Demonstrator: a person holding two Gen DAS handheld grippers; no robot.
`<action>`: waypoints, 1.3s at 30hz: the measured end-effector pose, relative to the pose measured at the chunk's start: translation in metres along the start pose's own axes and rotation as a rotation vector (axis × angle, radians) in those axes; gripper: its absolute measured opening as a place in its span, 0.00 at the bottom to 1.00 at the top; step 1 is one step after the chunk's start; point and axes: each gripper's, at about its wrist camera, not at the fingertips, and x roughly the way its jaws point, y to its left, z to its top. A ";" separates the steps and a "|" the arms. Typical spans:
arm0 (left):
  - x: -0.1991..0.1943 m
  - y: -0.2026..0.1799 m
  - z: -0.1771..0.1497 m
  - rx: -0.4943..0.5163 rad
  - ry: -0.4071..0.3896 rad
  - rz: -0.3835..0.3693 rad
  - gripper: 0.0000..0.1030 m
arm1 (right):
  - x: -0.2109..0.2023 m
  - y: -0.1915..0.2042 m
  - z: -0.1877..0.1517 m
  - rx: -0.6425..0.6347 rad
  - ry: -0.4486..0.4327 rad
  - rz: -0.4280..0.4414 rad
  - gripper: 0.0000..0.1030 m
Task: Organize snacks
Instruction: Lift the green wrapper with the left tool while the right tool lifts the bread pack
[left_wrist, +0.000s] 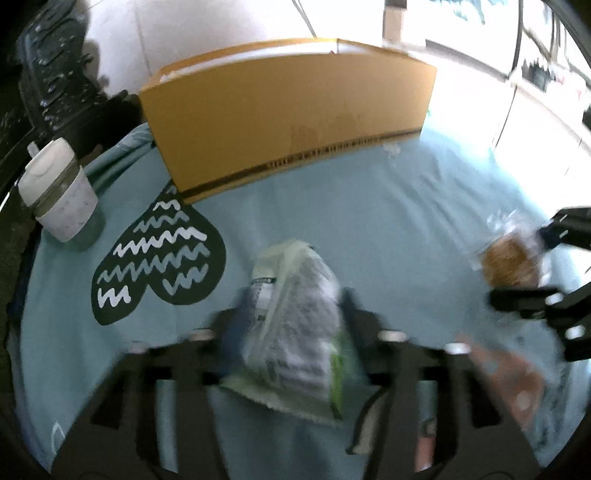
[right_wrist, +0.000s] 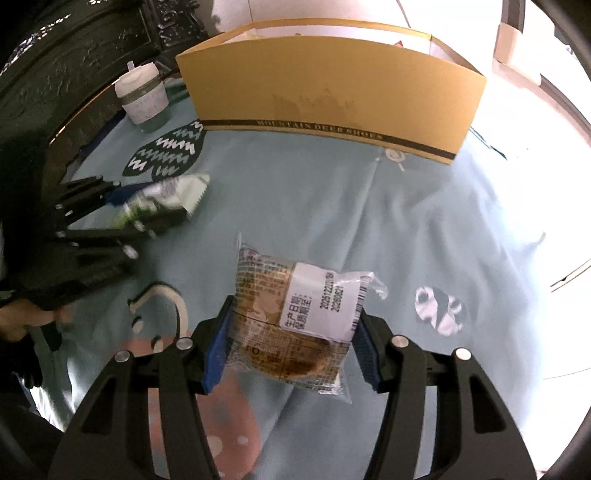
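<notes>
A green-and-white snack packet (left_wrist: 295, 314) stands between the fingers of my left gripper (left_wrist: 291, 317), whose pads touch its two sides; the picture is blurred. From the right wrist view the same packet (right_wrist: 166, 192) sticks out past the left gripper (right_wrist: 147, 210) at the left. My right gripper (right_wrist: 293, 347) is shut on a clear-wrapped brown cake (right_wrist: 295, 325) with a white date label, its blue pads (right_wrist: 218, 350) pressing both ends. The cake (left_wrist: 506, 258) and right gripper (left_wrist: 532, 264) show at the right in the left wrist view. Beyond both stands an open yellow cardboard box (right_wrist: 332, 85) (left_wrist: 288, 110).
A light blue printed cloth (right_wrist: 369, 221) covers the surface. A white lidded cup (left_wrist: 59, 192) (right_wrist: 142, 98) stands at the left near the box. Dark carved furniture (right_wrist: 74, 74) rises behind it. A person's hand (right_wrist: 22, 325) holds the left gripper. Bright floor lies to the right.
</notes>
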 end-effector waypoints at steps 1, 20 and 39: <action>0.007 0.001 -0.002 0.002 0.019 0.003 0.78 | -0.003 0.001 -0.003 -0.001 0.002 -0.002 0.57; -0.023 -0.007 -0.028 -0.078 0.049 -0.054 0.42 | -0.023 0.009 -0.013 -0.028 0.003 -0.032 0.57; -0.063 -0.001 -0.053 -0.177 0.070 -0.011 0.39 | -0.026 0.021 -0.032 -0.037 0.020 -0.009 0.57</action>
